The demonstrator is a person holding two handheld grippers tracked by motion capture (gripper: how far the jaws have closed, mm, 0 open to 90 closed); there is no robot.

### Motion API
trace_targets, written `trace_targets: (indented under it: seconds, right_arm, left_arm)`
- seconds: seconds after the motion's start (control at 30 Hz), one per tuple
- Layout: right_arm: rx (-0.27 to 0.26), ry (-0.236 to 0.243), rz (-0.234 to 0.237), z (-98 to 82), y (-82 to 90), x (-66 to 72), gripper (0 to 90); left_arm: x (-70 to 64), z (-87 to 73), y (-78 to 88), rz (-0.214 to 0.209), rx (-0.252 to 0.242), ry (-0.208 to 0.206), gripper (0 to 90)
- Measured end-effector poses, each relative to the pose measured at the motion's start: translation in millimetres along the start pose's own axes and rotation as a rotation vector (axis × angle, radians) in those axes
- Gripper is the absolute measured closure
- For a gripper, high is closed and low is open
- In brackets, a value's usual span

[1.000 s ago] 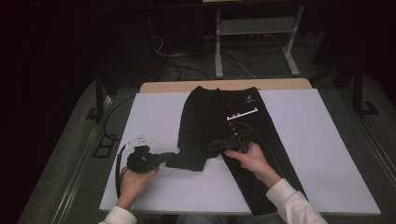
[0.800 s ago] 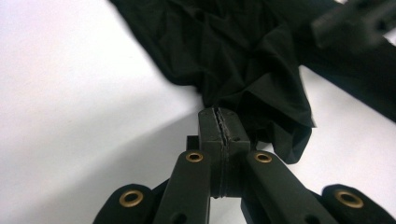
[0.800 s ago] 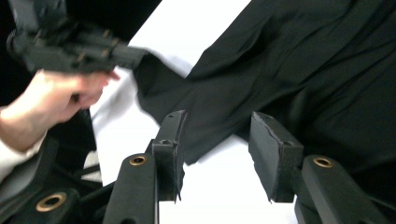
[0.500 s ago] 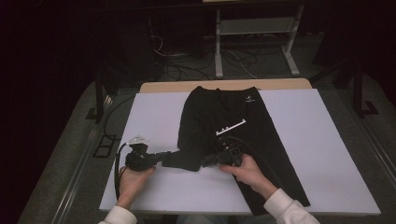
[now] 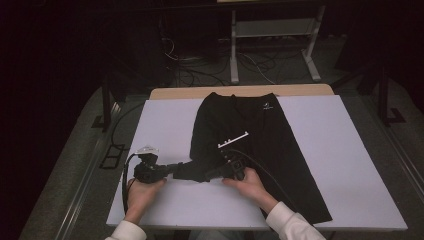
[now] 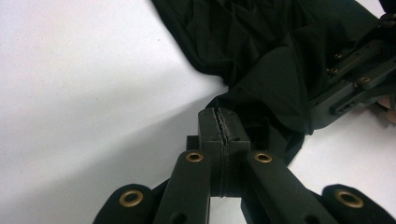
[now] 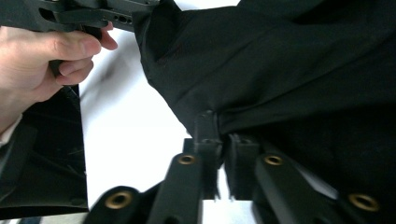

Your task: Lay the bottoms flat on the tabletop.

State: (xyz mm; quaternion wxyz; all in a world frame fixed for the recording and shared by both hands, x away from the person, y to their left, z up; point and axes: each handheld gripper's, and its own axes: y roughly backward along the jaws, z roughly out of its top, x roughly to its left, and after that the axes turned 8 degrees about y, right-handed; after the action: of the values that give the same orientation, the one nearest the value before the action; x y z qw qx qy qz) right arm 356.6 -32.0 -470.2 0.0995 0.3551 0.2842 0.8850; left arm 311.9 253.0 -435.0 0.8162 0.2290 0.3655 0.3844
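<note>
white table (image 5: 350, 165) | black trousers (image 5: 260, 135) | lengthwise, waistband at far edge

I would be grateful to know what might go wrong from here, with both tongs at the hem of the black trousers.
1. The left tongs pinch just a small corner of the black trousers, so a tug may pull it free.
2. The right tongs have just been closing on a fold; they may have caught more than one layer.
3. The far leg lies near the white tabletop edge and might slide off.
</note>
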Motion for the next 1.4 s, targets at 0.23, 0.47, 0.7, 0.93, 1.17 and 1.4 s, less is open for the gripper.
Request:
trace_targets:
  seconds: [0.23, 0.47, 0.7, 0.93, 1.17, 1.4]
  right_arm:
    - [0.075, 0.001, 0.053, 1.3, 21.9, 6.7, 86.4]
    - [0.17, -0.019, 0.077, -9.9, 47.6, 20.8, 86.4]
    - [0.224, -0.064, 0.111, -31.7, 49.4, 27.9, 86.4]
    - [0.281, -0.072, 0.17, -43.2, 38.5, 41.3, 86.5]
    - [0.318, -0.08, 0.198, -53.1, 26.4, 47.0, 86.4]
    - [0.324, -0.078, 0.208, -56.1, 21.1, 48.9, 86.4]
  left_arm:
    - [-13.3, -0.4, 8.5, -0.058, 0.011, -0.094, 89.8]
    - [-33.1, -11.3, 18.5, -0.155, 0.09, -0.314, 89.8]
    - [-43.5, -21.0, 37.2, -0.202, 0.212, -0.548, 89.8]
    - [-49.0, -30.6, 43.5, -0.199, 0.305, -0.649, 89.8]
    - [-45.3, -34.3, 41.6, -0.217, 0.334, -0.663, 89.6]
    - [-42.3, -34.5, 41.5, -0.241, 0.354, -0.657, 89.2]
